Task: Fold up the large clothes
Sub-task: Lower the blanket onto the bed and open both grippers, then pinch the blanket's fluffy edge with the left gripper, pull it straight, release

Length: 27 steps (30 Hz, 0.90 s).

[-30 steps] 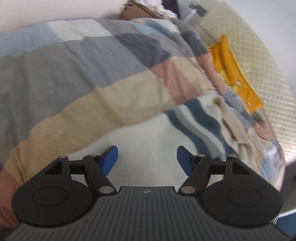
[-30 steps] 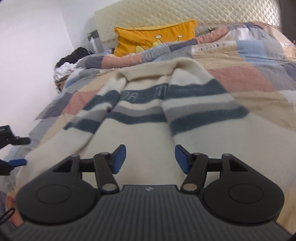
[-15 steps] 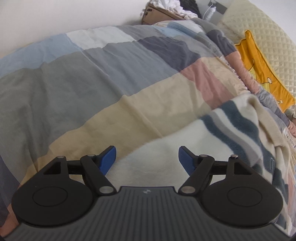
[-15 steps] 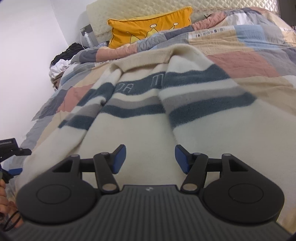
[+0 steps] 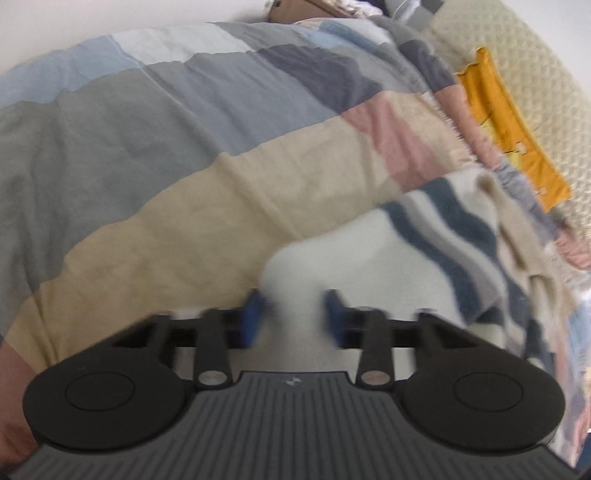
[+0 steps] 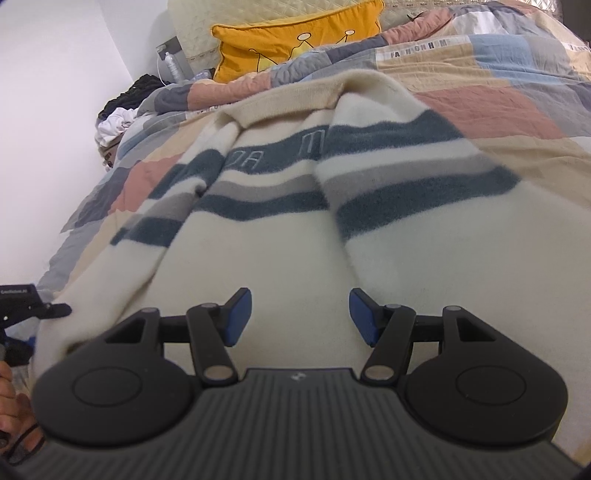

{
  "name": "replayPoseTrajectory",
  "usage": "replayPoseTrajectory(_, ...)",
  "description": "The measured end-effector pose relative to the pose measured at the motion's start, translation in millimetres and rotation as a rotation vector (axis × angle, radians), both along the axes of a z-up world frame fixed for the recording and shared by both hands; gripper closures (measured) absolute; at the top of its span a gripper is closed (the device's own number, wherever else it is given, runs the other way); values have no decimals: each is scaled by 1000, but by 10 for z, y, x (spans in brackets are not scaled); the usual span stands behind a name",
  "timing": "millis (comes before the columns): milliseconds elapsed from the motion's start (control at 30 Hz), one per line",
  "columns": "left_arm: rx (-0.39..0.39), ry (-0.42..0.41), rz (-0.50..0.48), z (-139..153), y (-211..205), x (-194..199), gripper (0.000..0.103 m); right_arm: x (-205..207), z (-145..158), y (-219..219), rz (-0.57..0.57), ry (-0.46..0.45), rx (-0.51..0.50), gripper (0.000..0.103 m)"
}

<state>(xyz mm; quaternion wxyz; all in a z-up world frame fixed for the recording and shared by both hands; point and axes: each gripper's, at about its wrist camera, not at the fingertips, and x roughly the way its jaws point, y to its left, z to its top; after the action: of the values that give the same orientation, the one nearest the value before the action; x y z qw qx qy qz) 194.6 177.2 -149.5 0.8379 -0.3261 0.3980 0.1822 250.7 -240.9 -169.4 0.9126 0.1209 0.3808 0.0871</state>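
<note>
A large cream sweater (image 6: 295, 236) with dark blue and grey stripes lies spread on the bed, neck end toward the pillow. In the left wrist view its cream hem corner (image 5: 351, 258) lies just ahead of my left gripper (image 5: 293, 317). The left jaws are blurred and narrowed around that cream edge, with a gap still between them. My right gripper (image 6: 300, 315) is open and empty, low over the sweater's plain cream lower part. The left gripper also shows at the left edge of the right wrist view (image 6: 33, 306).
A patchwork quilt (image 5: 184, 155) in grey, blue, beige and pink covers the bed. A yellow pillow (image 6: 295, 40) and quilted headboard (image 6: 258, 11) stand at the far end. A pile of clothes (image 6: 118, 114) sits by the white wall at left.
The left jaws have narrowed from wide open and the left gripper has shifted onto the sweater's cream edge. The right gripper has come slightly closer to the sweater, still open.
</note>
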Motion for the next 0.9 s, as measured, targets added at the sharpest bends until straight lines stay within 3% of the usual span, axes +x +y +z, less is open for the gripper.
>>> replayPoseTrajectory(33,12,-15,-7,32,-21,-9,82,-1,2,-1,-1,0,-1,42)
replayPoseTrajectory(167,68,-94,-26,233,-91,-69,86,-2,-6,-16,-11,3,-6,42)
replayPoseTrajectory(300,41,-151,-51,481,-19,-77,87,-30,1,-37,-21,-1,-13,42)
replayPoseTrajectory(433,32,-182,-38,831,347,83,87,-47,11,-47,-19,-7,-19,42)
replayPoseTrajectory(600,209,-155,5,1223,877,495,88,-49,31,-72,-35,-18,-23,42)
replayPoseTrajectory(767,292,-121,41,1470,1417,1112,88,-36,25,-63,-42,-14,-36,42)
replayPoseTrajectory(900,417,-112,23,1569,1654,1612,88,12,29,-44,-36,-18,-57,42)
